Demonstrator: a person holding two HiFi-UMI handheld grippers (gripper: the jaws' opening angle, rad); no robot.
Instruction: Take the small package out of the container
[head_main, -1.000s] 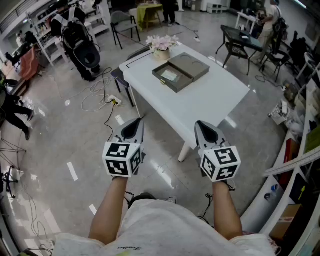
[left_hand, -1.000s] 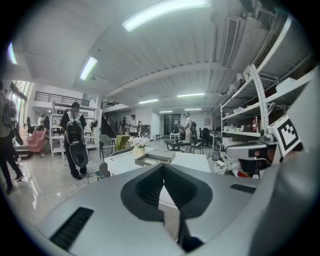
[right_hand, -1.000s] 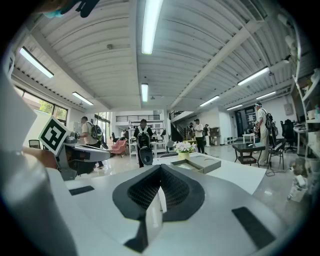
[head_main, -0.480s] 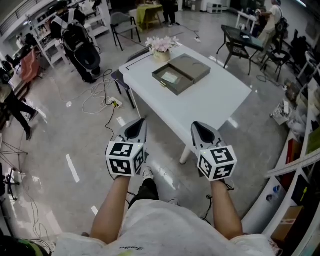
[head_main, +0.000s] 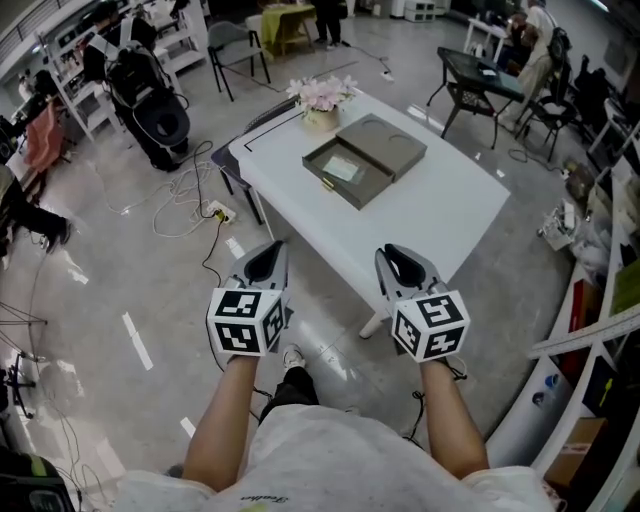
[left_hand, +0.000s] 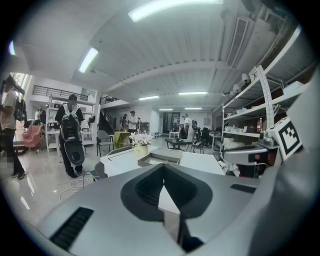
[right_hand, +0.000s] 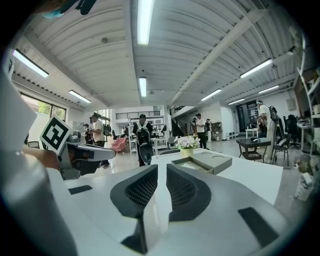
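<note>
An open grey container (head_main: 328, 181) lies on the white table (head_main: 430, 210), its lid (head_main: 385, 142) beside it. A small pale package (head_main: 342, 168) lies inside. Both grippers hang in the air short of the table's near edge. My left gripper (head_main: 270, 250) is shut and empty, with its tips meeting in the left gripper view (left_hand: 163, 166). My right gripper (head_main: 395, 255) is opening. A narrow slit shows between its jaws in the right gripper view (right_hand: 161, 167), with nothing in it. The container (right_hand: 192, 164) lies far ahead of it.
A vase of pink flowers (head_main: 322, 95) stands at the table's far end. A black stroller (head_main: 150, 95) and loose cables (head_main: 190, 195) are on the floor at left. Black chairs and a table (head_main: 480, 75) stand at the back right, with shelving (head_main: 600, 330) at right.
Both grippers have come a little closer to the table. A foot has stepped forward beneath them. The table sits slightly lower and nearer in the head view.
</note>
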